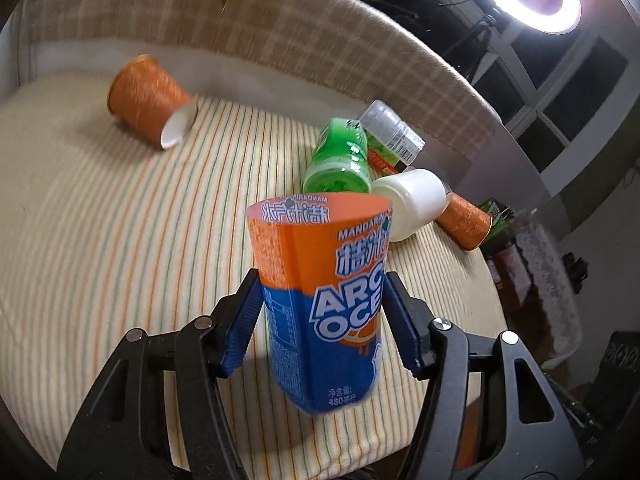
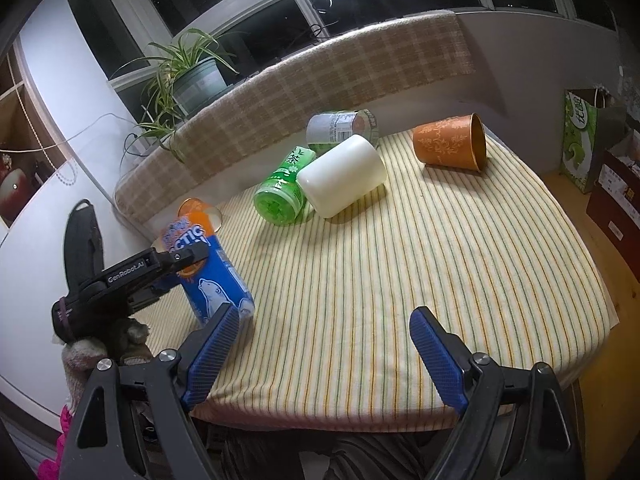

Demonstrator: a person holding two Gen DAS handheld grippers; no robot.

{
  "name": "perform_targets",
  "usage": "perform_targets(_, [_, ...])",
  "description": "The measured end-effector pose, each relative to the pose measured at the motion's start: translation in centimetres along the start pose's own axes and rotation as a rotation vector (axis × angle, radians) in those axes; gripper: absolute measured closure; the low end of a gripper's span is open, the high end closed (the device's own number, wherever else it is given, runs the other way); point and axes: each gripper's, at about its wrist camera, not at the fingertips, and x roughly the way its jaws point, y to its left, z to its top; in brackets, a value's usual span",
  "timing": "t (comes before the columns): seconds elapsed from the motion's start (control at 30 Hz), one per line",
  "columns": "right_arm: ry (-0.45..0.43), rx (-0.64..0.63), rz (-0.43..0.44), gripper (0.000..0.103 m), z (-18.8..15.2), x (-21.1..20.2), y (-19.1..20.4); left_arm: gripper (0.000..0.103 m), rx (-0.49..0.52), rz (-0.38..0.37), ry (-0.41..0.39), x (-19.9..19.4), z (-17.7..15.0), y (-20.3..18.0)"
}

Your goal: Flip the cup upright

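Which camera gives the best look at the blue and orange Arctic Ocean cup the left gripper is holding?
The left wrist view. The blue and orange plastic cup fills its centre, open mouth up, label readable, pinched between the left gripper fingers. The right wrist view shows the cup small at the left edge, tilted, partly hidden by the left gripper.

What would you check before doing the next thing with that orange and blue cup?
1. Left hand-held gripper clamped on the orange and blue cup: ok.
2. Cup open end up: ok.
3. Cup base resting flat on the striped cloth: cannot tell; it looks tilted.
4. Room around the cup on the cloth: ok.
5. Right hand-held gripper open and apart from the cup: ok.
6. Other cups upright: not ok; the white cup lies on its side.
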Motion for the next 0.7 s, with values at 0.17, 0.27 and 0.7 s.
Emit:
perform_targets(0.17, [0.001, 0.003, -0.002, 0.014, 0.0, 0.1, 0.0, 0.042, 0.059, 0.037, -0.044, -0.8, -0.1, -1.1])
perform_targets(0.27, [0.003, 0.003, -0.004, 0.014, -0.1, 0.1, 0.1, 0.042, 0.092, 0.059, -0.06, -0.9, -0.2, -1.4])
perform_targets(0.7, [0.005, 0.007, -0.008, 0.014, -0.3, 0.2, -0.1, 0.042, 0.179, 0.12, -0.077, -0.2, -0.5, -2.9])
